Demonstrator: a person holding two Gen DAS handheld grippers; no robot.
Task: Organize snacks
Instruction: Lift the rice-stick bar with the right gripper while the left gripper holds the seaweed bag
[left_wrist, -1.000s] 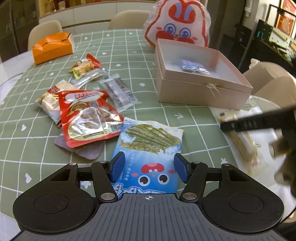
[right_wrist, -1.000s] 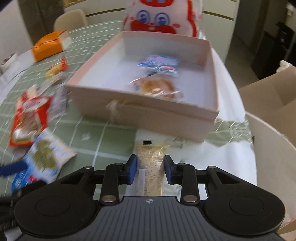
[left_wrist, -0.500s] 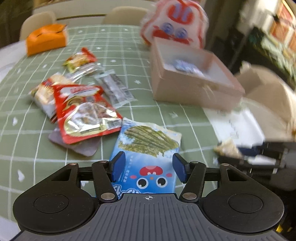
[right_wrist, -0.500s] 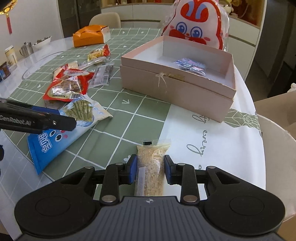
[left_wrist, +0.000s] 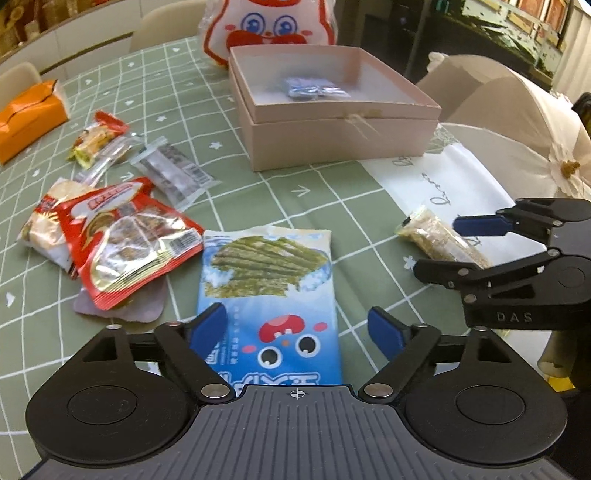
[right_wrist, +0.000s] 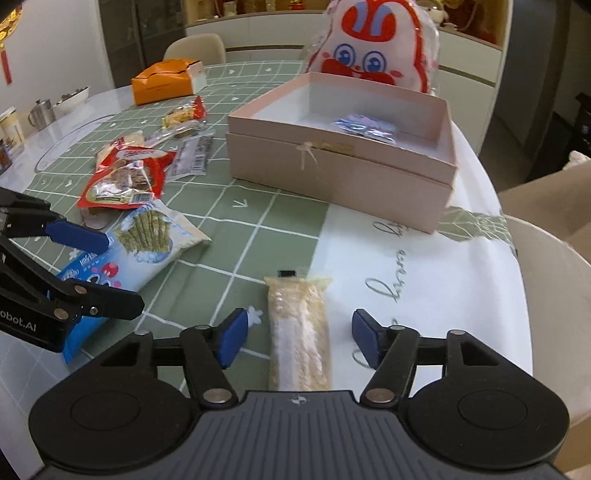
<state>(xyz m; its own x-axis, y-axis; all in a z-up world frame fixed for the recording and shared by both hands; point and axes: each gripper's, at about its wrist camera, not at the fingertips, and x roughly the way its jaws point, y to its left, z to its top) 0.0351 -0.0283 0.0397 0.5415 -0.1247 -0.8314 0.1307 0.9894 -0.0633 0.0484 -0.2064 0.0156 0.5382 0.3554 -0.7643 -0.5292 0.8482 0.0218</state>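
Here, green-check tablecloth (left_wrist: 258, 192) w/ snacks, cream chairs (left_wrist: 517, 122) round.

The surface (left_wrist: 280, 184) wears a green grid cloth; snack packets (left_wrist: 125, 240) lie at frame left, a pink box (left_wrist: 332, 136) upper centre, an orange box (left_wrist: 29, 118) upper left.

Left tool (left_wrist: 297, 328): jaws spread wide, blue pads well apart, nothing gripped between them; held low and pointing forward over the bench.
Right tool (right_wrist: 297, 338): jaws spread wide, pads clear on both sides, gripping nothing; low over the bench, aimed forward.
Relative pose: the tools sit side by side, near each other, not touching.
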